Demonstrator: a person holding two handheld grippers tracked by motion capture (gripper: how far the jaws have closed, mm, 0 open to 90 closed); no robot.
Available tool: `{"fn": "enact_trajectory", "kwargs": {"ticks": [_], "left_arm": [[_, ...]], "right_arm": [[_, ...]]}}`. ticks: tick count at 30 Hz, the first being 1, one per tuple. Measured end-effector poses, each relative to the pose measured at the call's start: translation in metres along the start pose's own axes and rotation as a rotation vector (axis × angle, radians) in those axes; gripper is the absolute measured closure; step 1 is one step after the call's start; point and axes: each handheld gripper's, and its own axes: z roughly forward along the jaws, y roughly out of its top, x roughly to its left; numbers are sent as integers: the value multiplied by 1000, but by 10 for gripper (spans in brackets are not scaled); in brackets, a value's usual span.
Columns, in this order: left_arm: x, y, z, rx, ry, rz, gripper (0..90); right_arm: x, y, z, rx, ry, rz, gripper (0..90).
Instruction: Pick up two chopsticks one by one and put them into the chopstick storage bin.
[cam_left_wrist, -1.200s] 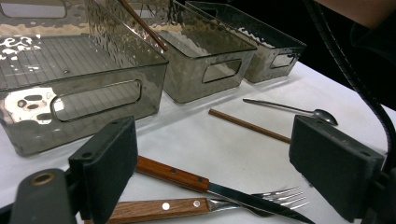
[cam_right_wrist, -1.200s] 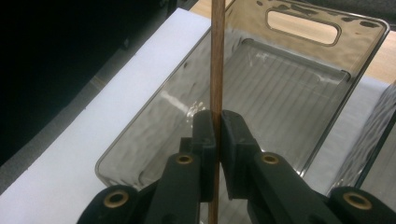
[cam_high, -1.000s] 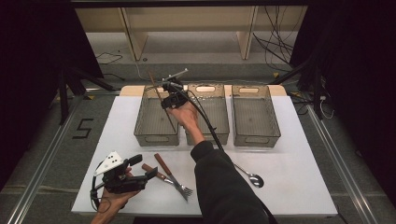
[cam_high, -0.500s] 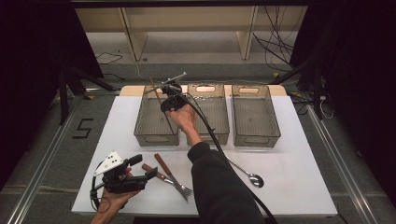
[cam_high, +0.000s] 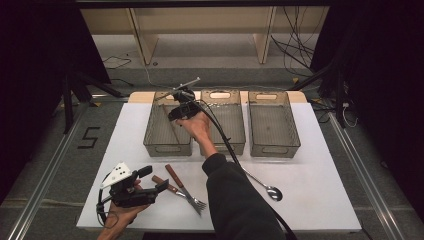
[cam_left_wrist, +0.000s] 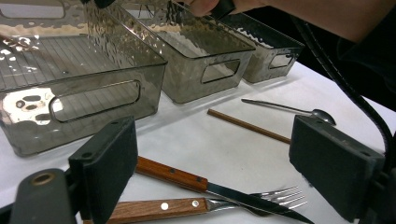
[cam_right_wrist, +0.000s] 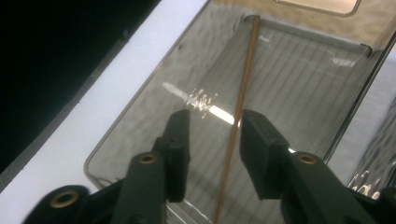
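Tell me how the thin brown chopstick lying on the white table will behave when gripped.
The thin brown chopstick looks straight and rigid, so probably stiff. Its slenderness suggests it is light. Being a narrow stick, it may roll or slip between wide pads.

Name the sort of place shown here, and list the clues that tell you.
Probably a lab or recording workspace: black curtains around a white table, loose cables on the floor, and three clear bins with cutlery laid out.

Three smoky translucent plastic bins with a glossy, rippled finish sit on a matt white tabletop. At six o'clock lie a knife and fork with polished wooden handles and shiny metal. A thin brown chopstick looks like smooth wood. The spoon is bright metal.
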Motion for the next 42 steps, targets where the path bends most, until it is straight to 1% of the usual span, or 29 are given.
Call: {"fn": "enact_trajectory", "kwargs": {"ticks": [3, 4, 5, 7, 11, 14, 17, 20, 22, 23, 26, 28, 32, 34, 35, 36, 37, 38, 39, 41, 42], "left_arm": [[0, 0, 0, 1, 0, 2, 149], [0, 0, 0, 1, 0, 2, 149], [0, 0, 0, 1, 0, 0, 149], [0, 0, 0, 1, 1, -1, 149], [0, 0, 1, 1, 2, 0, 149], [0, 0, 1, 4, 3, 2, 149], [0, 0, 1, 4, 3, 2, 149], [0, 0, 1, 8, 3, 1, 149], [1, 0, 1, 7, 5, 3, 149], [1, 0, 1, 6, 4, -2, 149], [1, 0, 1, 7, 6, -2, 149], [0, 0, 1, 7, 5, -3, 149], [0, -1, 2, 5, 5, -3, 149], [0, -1, 2, 3, 6, -2, 149], [1, -1, 2, 9, 6, 1, 149], [1, -1, 2, 10, 6, 1, 149], [1, -1, 2, 10, 6, 1, 149], [1, -1, 2, 9, 6, 1, 149], [1, -1, 2, 11, 6, 1, 149], [1, -1, 2, 11, 6, 0, 149], [1, -1, 3, 12, 7, 0, 149]], "right_arm": [[0, -1, -8, -7, 15, -23, 554], [0, -1, -8, -7, 15, -23, 554], [0, -3, -15, -14, 20, -40, 510], [0, -5, -22, -17, 28, -58, 465], [-1, -13, -38, -31, 50, -87, 400], [-1, -22, -49, -42, 63, -109, 373], [-1, -30, -59, -50, 75, -122, 353], [1, -38, -69, -51, 90, -144, 331], [3, -43, -75, -50, 92, -161, 319], [3, -46, -78, -50, 92, -170, 314], [4, -56, -87, -32, 99, -197, 311], [3, -64, -92, -18, 96, -204, 309], [1, -83, -102, 29, 71, -222, 297], [-1, -93, -107, 49, 81, -215, 290], [-2, -97, -110, 48, 78, -219, 290], [-3, -102, -112, 55, 68, -223, 290], [-3, -102, -112, 55, 68, -223, 290], [-4, -107, -113, 67, 54, -225, 290], [-8, -116, -116, 79, 43, -220, 290], [-12, -124, -119, 88, 36, -213, 290], [-12, -124, -119, 88, 36, -213, 290]]}}
